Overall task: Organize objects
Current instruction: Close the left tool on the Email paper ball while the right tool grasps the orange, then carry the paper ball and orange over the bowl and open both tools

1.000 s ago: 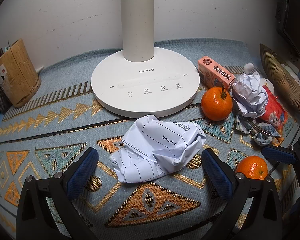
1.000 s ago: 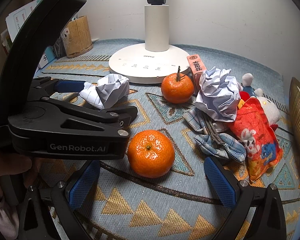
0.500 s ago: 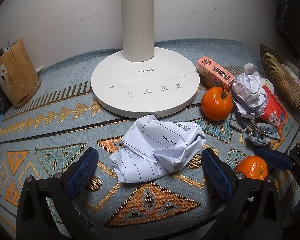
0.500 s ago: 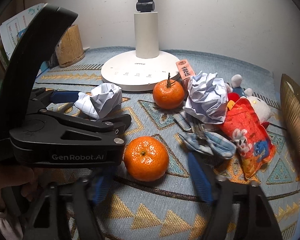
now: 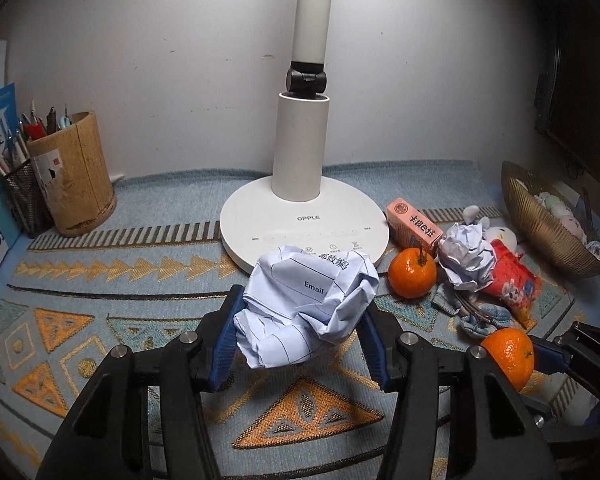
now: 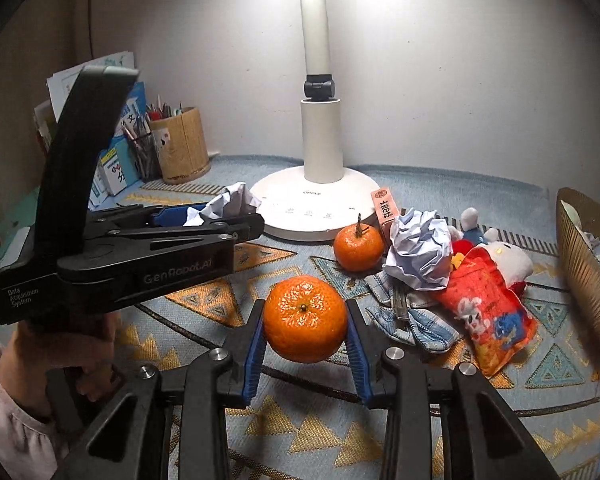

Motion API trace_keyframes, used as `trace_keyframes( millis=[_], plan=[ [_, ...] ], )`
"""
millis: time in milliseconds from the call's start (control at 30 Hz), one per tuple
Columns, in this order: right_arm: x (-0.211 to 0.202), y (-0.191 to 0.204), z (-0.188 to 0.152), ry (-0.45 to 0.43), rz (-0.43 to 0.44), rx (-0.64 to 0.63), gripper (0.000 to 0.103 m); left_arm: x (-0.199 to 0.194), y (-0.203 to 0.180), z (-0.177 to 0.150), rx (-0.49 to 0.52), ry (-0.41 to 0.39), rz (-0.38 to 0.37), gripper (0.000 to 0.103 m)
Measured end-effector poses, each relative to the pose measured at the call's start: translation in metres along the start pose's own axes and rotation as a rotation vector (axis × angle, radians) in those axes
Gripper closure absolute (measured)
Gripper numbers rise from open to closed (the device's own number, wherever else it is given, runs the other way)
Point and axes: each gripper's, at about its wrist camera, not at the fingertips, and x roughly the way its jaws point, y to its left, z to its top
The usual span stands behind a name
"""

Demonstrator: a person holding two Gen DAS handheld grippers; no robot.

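My left gripper (image 5: 300, 320) is shut on a crumpled sheet of lined white paper (image 5: 308, 304) and holds it above the patterned mat. My right gripper (image 6: 305, 320) is shut on an orange tangerine (image 6: 305, 318), lifted off the mat; the same tangerine (image 5: 508, 356) shows at the right of the left wrist view. The left gripper with its paper (image 6: 228, 204) shows at the left of the right wrist view. A second tangerine with a stem (image 6: 358, 245) lies on the mat beside another paper ball (image 6: 420, 254).
A white lamp base (image 5: 304, 220) stands at the back centre. A pink carton (image 5: 414, 228), a plush toy (image 6: 500, 256), a red packet (image 6: 488, 312) and a checked cloth (image 6: 416, 320) lie at the right. A gold basket (image 5: 548, 228) stands far right. Pen holders (image 5: 76, 176) stand at the left.
Both grippers have shut, the left on the crumpled paper, the right on the near tangerine. Both have lifted their loads off the mat.
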Motion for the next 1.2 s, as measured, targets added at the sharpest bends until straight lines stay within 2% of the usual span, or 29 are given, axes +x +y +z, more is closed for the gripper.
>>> trace_keyframes(
  millis=[167,500,733,900,967,1000,1100,1200],
  plan=[
    [-0.006,-0.006,0.001,-0.039,0.025,0.034,0.067,-0.031,-0.003,0.006,-0.002,-0.115,-0.029,0.052],
    [-0.017,-0.019,0.0,-0.099,0.124,0.095,0.067,-0.035,-0.013,0.009,0.003,-0.13,-0.035,0.052],
    [-0.018,-0.03,-0.004,-0.094,0.134,0.166,0.067,-0.025,-0.005,0.01,-0.041,-0.094,0.023,0.052],
    [-0.032,-0.043,-0.009,-0.165,0.124,0.232,0.067,-0.023,-0.009,0.01,-0.037,-0.076,0.131,0.052],
    [-0.031,-0.055,-0.01,-0.118,0.132,0.267,0.067,-0.015,-0.014,0.014,-0.037,0.029,0.093,0.052],
    [-0.032,-0.064,-0.009,-0.097,0.145,0.281,0.067,-0.018,-0.02,0.019,-0.039,0.041,0.074,0.052],
    [-0.055,-0.105,0.005,-0.12,0.122,0.324,0.067,-0.044,-0.055,0.044,-0.025,-0.066,0.019,0.051],
    [-0.088,-0.162,0.03,-0.166,0.091,0.379,0.067,-0.05,-0.111,0.077,0.026,-0.115,-0.052,0.051]
  ],
)
